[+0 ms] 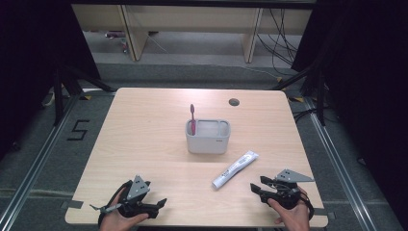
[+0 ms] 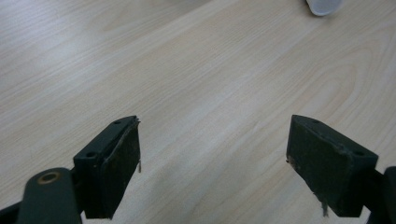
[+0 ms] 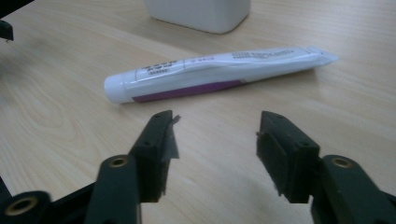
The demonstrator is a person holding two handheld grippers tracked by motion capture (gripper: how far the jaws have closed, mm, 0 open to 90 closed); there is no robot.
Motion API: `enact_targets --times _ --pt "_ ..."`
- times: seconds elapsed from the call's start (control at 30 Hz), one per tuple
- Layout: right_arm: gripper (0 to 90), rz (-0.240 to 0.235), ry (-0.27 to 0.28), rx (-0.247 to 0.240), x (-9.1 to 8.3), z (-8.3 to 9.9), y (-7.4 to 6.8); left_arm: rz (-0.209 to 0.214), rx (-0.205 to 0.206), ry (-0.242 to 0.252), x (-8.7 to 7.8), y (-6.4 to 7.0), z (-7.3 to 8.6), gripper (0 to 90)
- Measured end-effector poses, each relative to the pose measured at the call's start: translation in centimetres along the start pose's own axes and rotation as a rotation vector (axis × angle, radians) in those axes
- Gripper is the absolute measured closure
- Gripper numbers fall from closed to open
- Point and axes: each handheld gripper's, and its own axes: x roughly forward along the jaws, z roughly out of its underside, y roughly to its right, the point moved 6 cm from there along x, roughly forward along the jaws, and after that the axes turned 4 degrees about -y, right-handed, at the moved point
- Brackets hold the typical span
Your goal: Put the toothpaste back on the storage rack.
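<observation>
Tube flat on the table, both claws empty

Tube (image 3: 219, 74) lies on its side on my table (image 1: 144, 144), just ahead of my right claw (image 3: 215, 149) — jaws parted, gripping nothing, not touching it. Behind it stands the grey holder (image 1: 208, 137) with a red toothbrush (image 1: 192, 118) upright inside. My left claw (image 2: 212, 163) gapes wide over bare wood — well apart from the tube.

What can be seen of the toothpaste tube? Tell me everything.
The tube is white, soft-looking plastic with a purple stripe along its side and dark print. A white cap closes one end; the other is crimped flat. It lies flat on the table, at a slant in the high view, cap toward the person, just ahead of the open right gripper and near the grey holder. Nothing grips it.
</observation>
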Motion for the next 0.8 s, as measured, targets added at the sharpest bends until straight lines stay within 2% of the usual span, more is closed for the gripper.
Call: enact_targets --times 0.03,0.1,0.13,0.17,0.23,0.27,0.3,0.33,0.37,0.43,0.47,0.5,0.53,0.57,0.6,0.67,0.7,0.8 --pt "58.6 0.015 0.008 -0.032 0.0 -0.4 -0.1 -0.002 -0.003 0.002 0.0 0.0 0.0 17.1" --pt "61.6 0.006 0.007 -0.023 0.1 -0.5 -0.5 -0.001 -0.004 0.004 0.0 0.0 0.0 17.1" --pt "65.0 0.033 0.016 -0.070 0.1 -0.7 -0.3 -0.001 -0.003 0.003 0.0 0.0 0.0 17.1" --pt "71.4 0.026 0.002 -0.084 0.3 -1.0 -0.7 0.006 0.000 0.003 0.0 0.0 -0.1 17.1" --pt "74.7 0.019 0.001 -0.075 0.4 -1.0 -0.9 0.005 0.003 0.003 0.0 0.1 -0.1 17.1" --pt "77.0 0.024 -0.006 -0.097 0.6 -1.1 -0.9 0.004 0.009 0.002 0.0 0.1 -0.1 17.2" --pt "79.1 0.003 -0.017 -0.071 0.8 -1.1 -1.4 0.010 0.010 0.007 0.0 0.1 -0.1 17.4" --pt "81.0 0.014 -0.024 -0.104 0.8 -1.2 -1.3 0.007 0.010 0.008 0.0 0.1 -0.2 17.5" --pt "83.7 0.007 -0.022 -0.116 1.1 -1.3 -1.4 0.007 0.003 0.014 0.0 0.1 -0.2 17.5" --pt "87.9 -0.013 -0.038 -0.109 1.6 -1.5 -2.2 0.002 0.002 0.008 -0.1 0.0 -0.2 17.5" --pt "87.9 -0.013 -0.038 -0.109 1.6 -1.5 -2.2 0.003 0.001 0.009 -0.1 0.0 -0.2 17.5" --pt "89.8 0.003 -0.040 -0.154 1.9 -1.9 -2.3 0.003 0.003 0.008 -0.1 0.0 -0.2 17.5" --pt "89.8 0.003 -0.040 -0.154 1.9 -1.9 -2.3 0.002 0.004 0.007 -0.1 0.0 -0.2 17.5" --pt "89.8 -0.024 -0.052 -0.156 2.3 -2.0 -2.6 0.005 0.003 0.013 0.0 0.0 -0.2 17.5" --pt "90.0 -0.012 -0.051 -0.196 2.8 -2.4 -3.1 0.006 0.004 0.012 0.0 0.1 -0.2 17.6" --pt "90.0 -0.014 -0.044 -0.209 3.0 -2.6 -3.3 0.006 0.004 0.013 -0.1 0.1 -0.2 17.6" --pt "90.0 -0.039 -0.061 -0.207 3.4 -2.9 -4.0 0.004 0.002 0.012 -0.1 0.1 -0.2 17.6" --pt "90.0 -0.033 -0.057 -0.215 3.7 -3.3 -4.3 0.005 0.000 0.013 -0.1 0.0 -0.2 17.6"
